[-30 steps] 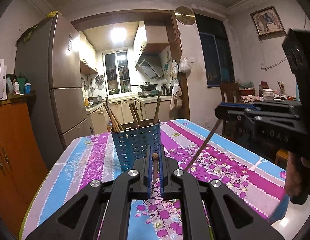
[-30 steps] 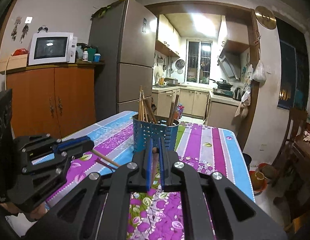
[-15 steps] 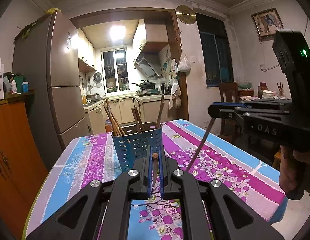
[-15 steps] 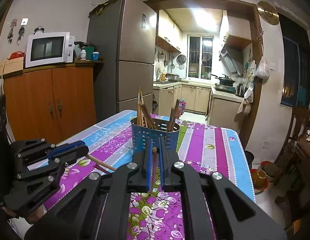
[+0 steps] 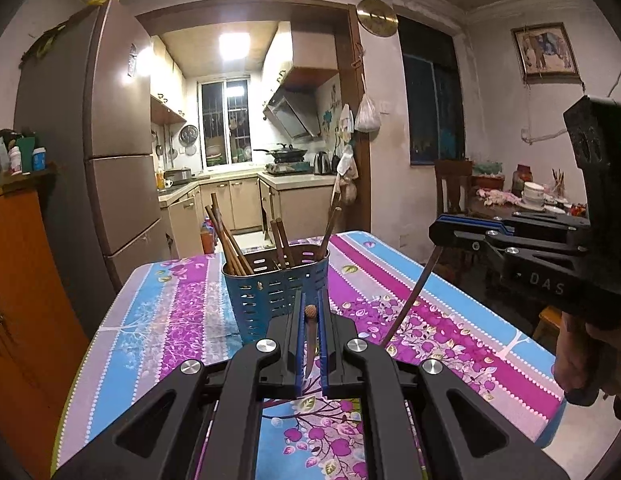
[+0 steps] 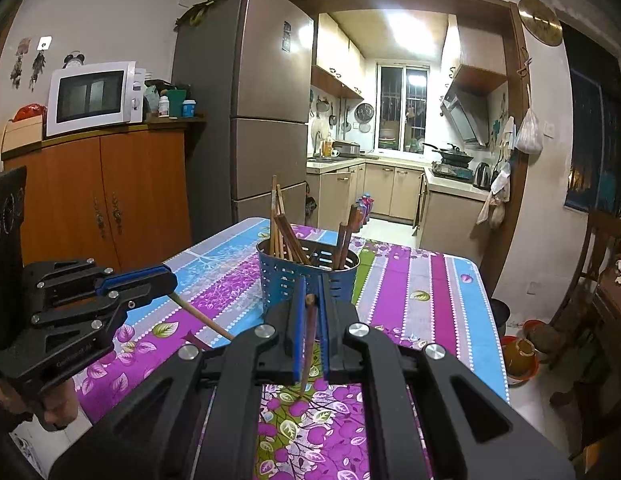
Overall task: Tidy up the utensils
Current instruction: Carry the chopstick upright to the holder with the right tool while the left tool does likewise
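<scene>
Behind both claws stands the holder, each claw clamped on a chopstick.

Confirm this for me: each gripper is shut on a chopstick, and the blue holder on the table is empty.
Not quite. The grippers, left and right, are each shut on a chopstick, but the blue holder on the table is not empty: the right wrist view shows several chopsticks standing in it.

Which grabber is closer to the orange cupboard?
Left. The left gripper is near the table edge beside the orange cupboard; the right gripper is farther across.
</scene>
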Demonstrator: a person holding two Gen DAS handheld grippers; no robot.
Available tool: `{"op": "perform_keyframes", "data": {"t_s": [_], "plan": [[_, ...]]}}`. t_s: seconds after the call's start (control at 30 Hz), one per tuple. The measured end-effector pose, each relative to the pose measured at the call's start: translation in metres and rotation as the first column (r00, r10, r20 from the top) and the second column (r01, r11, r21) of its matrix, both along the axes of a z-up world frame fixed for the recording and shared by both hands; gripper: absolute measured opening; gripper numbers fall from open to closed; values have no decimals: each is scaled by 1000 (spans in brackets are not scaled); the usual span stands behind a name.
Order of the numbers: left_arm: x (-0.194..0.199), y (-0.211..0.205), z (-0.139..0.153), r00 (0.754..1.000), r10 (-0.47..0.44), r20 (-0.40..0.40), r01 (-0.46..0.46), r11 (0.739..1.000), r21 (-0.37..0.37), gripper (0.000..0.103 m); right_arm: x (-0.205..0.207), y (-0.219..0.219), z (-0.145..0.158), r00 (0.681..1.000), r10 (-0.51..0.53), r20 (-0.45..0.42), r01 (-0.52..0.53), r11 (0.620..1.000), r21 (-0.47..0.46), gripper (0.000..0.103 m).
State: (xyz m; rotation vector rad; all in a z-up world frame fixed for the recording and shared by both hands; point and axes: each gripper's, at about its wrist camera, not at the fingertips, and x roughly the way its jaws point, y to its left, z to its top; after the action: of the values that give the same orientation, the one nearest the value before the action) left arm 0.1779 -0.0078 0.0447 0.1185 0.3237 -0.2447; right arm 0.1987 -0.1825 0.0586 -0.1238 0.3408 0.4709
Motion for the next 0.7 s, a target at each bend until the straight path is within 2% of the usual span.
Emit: {"op": "perform_keyframes", "data": {"t_s": [0.3,0.7], "plan": [[9,0,8,997,-4,-77,7,999,40,7,3,1,3,1000,6,2,-6,1000,-8,5],[28,2,21,990,12,-140,-10,1000,17,7,7,11,9,1000,17,10,-17,1000,-20,5]]}}
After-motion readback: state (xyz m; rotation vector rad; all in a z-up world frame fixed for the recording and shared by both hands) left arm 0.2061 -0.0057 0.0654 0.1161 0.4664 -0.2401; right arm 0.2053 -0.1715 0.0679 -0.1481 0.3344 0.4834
